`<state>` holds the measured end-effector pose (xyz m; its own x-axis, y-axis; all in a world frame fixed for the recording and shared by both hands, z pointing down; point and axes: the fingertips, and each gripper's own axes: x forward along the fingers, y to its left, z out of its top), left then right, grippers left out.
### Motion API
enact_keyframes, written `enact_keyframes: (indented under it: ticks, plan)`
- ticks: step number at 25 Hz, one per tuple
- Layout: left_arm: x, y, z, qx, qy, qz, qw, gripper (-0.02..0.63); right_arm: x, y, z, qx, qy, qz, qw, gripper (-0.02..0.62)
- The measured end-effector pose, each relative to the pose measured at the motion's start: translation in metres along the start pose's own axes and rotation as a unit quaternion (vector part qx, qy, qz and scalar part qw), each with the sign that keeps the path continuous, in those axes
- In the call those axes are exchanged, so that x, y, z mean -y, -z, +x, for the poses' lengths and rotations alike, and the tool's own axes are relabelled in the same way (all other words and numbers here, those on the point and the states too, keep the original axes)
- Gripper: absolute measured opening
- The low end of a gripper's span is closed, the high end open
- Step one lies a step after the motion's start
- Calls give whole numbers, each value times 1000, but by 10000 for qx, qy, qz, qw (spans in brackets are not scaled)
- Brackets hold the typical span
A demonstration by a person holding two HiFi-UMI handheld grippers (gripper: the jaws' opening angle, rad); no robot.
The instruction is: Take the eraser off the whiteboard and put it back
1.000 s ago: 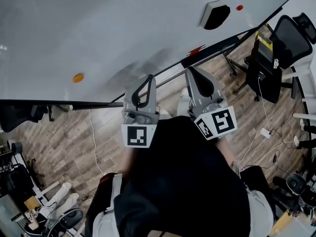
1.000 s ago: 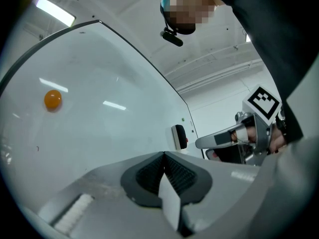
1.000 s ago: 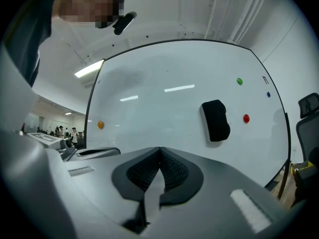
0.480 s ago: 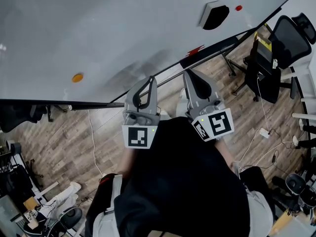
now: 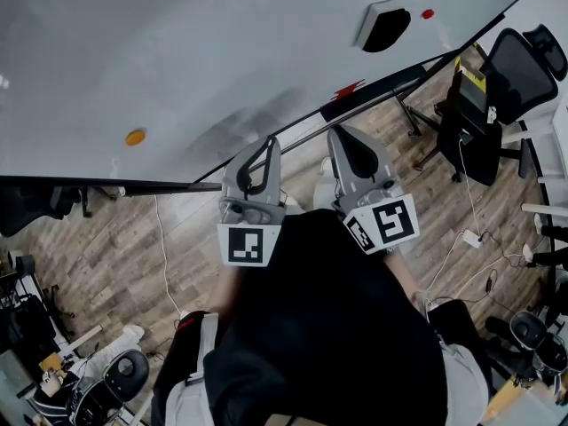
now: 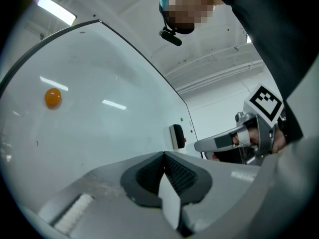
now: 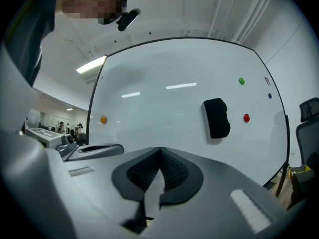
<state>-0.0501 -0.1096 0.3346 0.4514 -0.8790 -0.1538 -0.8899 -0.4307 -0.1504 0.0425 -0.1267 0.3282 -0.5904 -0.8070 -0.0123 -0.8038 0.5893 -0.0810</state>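
Observation:
The black eraser (image 5: 386, 27) with its white back sticks to the whiteboard (image 5: 195, 51), at the upper right in the head view, beside a red magnet (image 5: 428, 13). Both grippers hang side by side in front of the board's lower edge, well short of the eraser. My left gripper (image 5: 267, 143) is shut with nothing in it; its own view shows the pads meeting (image 6: 163, 156) and the eraser (image 6: 177, 136) far off. My right gripper (image 5: 341, 137) is also shut and empty (image 7: 160, 151), with the eraser (image 7: 217, 118) ahead and to its right.
An orange magnet (image 5: 135, 137) sits on the board's left part; green (image 7: 241, 81) and blue (image 7: 269, 96) magnets lie above the eraser. The marker tray (image 5: 373, 91) runs along the board's lower edge. A black office chair (image 5: 524, 60) and cables (image 5: 470, 238) are on the wood floor at right.
Both grippers stay where they were and stay shut. Only the head view drifts a little.

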Motion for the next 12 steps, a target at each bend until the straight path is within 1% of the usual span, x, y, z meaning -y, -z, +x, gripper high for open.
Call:
enact_keyframes:
  ticks: [5,12]
  plan:
    - [1,-3,-1,82,28,48,10000,2,-1,0,-1,11,11,17,10000,0]
    - [1,4,-1,-76,58,10,10000,2,-1,2,1,-6,18,25,10000,2]
